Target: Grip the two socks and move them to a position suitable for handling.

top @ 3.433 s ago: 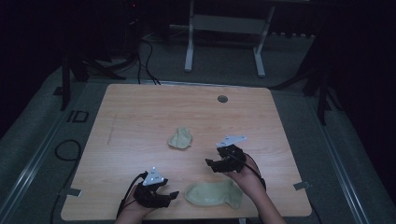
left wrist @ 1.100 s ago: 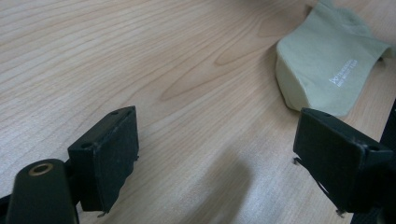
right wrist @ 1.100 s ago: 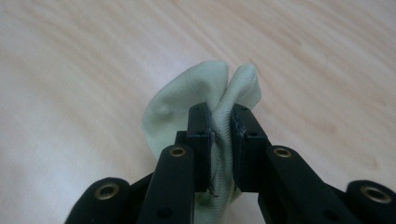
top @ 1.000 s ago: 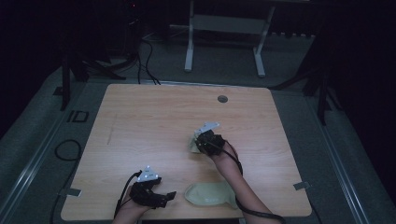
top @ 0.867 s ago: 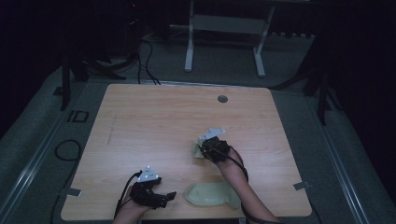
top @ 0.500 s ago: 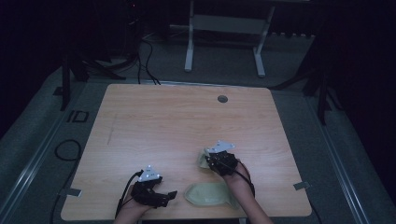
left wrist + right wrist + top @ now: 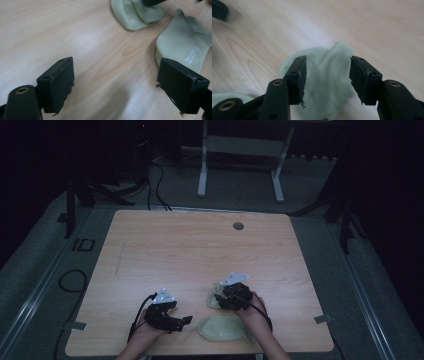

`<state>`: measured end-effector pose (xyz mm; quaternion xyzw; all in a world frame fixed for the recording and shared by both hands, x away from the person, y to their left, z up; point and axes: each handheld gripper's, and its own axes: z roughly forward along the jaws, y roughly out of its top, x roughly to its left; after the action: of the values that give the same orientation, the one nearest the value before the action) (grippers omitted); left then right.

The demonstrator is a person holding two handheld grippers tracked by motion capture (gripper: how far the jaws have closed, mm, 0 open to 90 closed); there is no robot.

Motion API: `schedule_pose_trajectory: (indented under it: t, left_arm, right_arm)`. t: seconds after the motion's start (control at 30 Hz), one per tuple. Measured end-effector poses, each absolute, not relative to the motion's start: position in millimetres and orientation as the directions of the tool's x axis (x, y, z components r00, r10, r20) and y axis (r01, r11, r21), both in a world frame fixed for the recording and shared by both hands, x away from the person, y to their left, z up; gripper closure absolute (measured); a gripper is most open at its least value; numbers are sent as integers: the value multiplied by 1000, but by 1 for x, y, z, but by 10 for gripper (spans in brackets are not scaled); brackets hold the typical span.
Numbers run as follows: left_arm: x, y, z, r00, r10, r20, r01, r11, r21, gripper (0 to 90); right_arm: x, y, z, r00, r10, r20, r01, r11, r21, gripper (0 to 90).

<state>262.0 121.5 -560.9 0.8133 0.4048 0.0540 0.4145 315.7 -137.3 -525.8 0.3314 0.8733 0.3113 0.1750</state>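
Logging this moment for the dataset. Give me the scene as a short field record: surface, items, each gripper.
surface: wooden table with a round grommet hole
items: two pale green socks
sock 1: crumpled sock under the right gripper
sock 2: flat sock at the near edge, between the hands
left gripper: open, jaws wide, empty, over bare wood
right gripper: open, jaws either side of the crumpled sock

— How is the high view lit?
— Dimly; the table point(image 7: 165, 245) is lit from above, and the surroundings are lost in near-black.
— And the gripper views?
— Brightly lit, with pale glare seen on the wood. The green cloth point(image 7: 329, 82) is smeared by motion blur.
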Motion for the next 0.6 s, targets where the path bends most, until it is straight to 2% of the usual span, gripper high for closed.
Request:
schedule_pose_trajectory:
  t: [0.07,0.2,0.23,0.3,0.37,0.43,0.47,0.6]
  left_arm:
    - [269,116,-556,678,699,-228,600,-348,720,152]
    - [285,102,-545,696,687,-206,580,-370,725,166]
    - [289,98,-543,705,679,-205,573,-375,729,218]
    - [298,88,-541,716,670,-195,567,-396,722,244]
    - [307,78,-543,715,670,-197,571,-398,718,321]
    - [315,69,-546,713,670,-207,583,-403,705,349]
    - [318,65,-548,713,670,-206,587,-409,699,401]
    - [327,49,-556,716,678,-168,592,-462,660,484]
  right_arm:
    - [318,-146,-511,-709,697,-107,456,569,684,489]
    - [328,-159,-494,-697,707,-118,453,562,692,614]
    - [331,-160,-493,-700,704,-120,452,568,687,639]
    - [336,-159,-494,-706,698,-120,455,576,679,660]
    - [340,-157,-499,-712,696,-93,473,574,669,672]
    - [342,-153,-507,-721,688,-80,481,580,658,676]
    - [342,-151,-512,-727,682,-73,484,586,650,675]
    - [342,-145,-531,-739,671,-62,503,610,612,642]
